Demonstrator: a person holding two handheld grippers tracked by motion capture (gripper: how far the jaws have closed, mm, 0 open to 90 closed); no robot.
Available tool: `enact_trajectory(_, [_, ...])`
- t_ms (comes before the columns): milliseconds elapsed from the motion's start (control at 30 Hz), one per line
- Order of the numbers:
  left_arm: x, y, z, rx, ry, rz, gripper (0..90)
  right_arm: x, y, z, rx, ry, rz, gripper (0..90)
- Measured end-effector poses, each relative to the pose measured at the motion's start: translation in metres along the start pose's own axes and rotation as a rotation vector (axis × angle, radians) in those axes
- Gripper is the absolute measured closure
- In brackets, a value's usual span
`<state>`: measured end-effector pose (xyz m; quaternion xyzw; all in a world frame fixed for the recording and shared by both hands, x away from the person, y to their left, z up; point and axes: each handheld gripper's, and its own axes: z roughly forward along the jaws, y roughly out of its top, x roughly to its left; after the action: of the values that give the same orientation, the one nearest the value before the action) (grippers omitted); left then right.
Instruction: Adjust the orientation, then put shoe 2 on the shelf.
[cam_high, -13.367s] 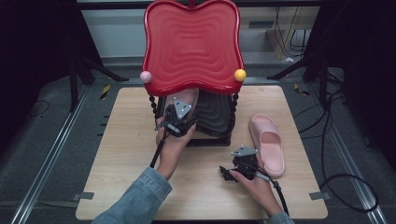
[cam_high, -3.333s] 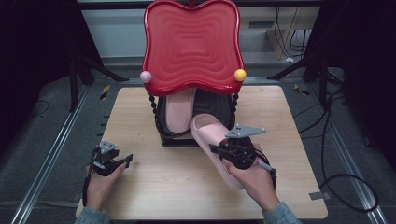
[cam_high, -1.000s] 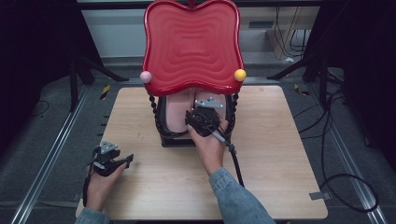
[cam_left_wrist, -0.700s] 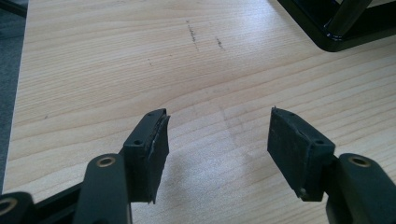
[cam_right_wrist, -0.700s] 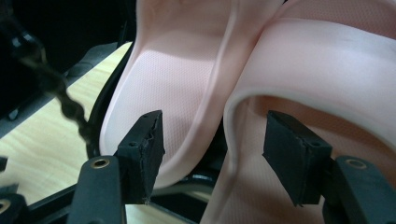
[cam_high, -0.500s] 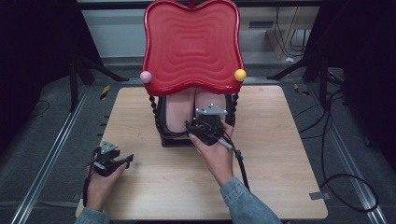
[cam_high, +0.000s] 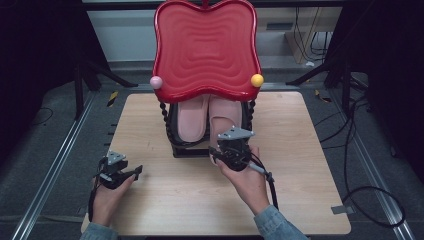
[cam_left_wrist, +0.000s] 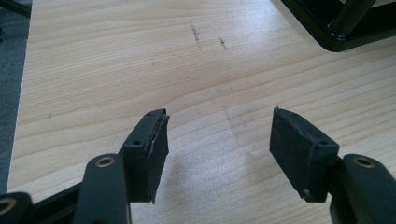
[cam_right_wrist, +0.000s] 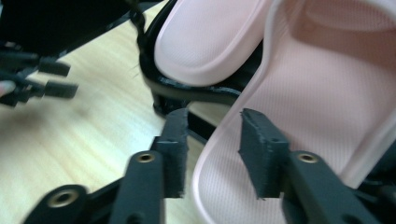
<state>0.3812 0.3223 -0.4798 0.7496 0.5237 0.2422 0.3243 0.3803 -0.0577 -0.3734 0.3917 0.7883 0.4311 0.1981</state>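
The left gripper (cam_high: 131, 174) rests near the table's (cam_high: 310, 200) front left corner, jaws spread with bare wood between them. The right gripper (cam_right_wrist: 212, 140) has just been narrowing, its jaws straddling the heel rim of the right pink slipper (cam_right_wrist: 299, 121) without pressing it. Farther back, both slippers sit side by side in the black rack (cam_high: 176, 146) under the red tray (cam_high: 206, 47).

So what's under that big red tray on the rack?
Two pink slippers lie side by side on the black rack beneath the red tray. Their heels show; the tray covers their front ends.
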Motion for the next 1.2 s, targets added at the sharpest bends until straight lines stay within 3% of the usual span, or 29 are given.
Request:
enact_trajectory(133, [0.0, 0.0, -0.001, -0.002, 0.001, 0.0, 36.7, 0.002, -0.005, -0.007, 0.028, 0.031, -0.034, 72.0])
enact_trajectory(167, [0.0, 0.0, -0.001, -0.002, 0.001, 0.001, 36.7, 0.004, -0.009, -0.011, 0.059, 0.065, -0.057, 75.6])
enact_trajectory(467, [-0.001, 0.001, -0.001, -0.005, 0.003, 0.003, 36.8, 0.009, -0.035, -0.014, 0.176, 0.115, -0.125, 82.9])
enact_trajectory(733, [-0.002, 0.0, 0.0, 0.0, 0.002, 0.005, 36.9, -0.001, -0.052, -0.011, 0.233, 0.112, -0.12, 84.7])
enact_trajectory(967, [-0.003, 0.0, 0.001, 0.004, 0.001, 0.009, 37.0, -0.017, -0.061, 0.003, 0.289, 0.1, -0.101, 85.8])
enact_trajectory(1200, [-0.002, 0.0, 0.001, 0.004, 0.0, 0.008, 37.0, -0.028, -0.052, 0.011, 0.274, 0.106, -0.076, 89.1])
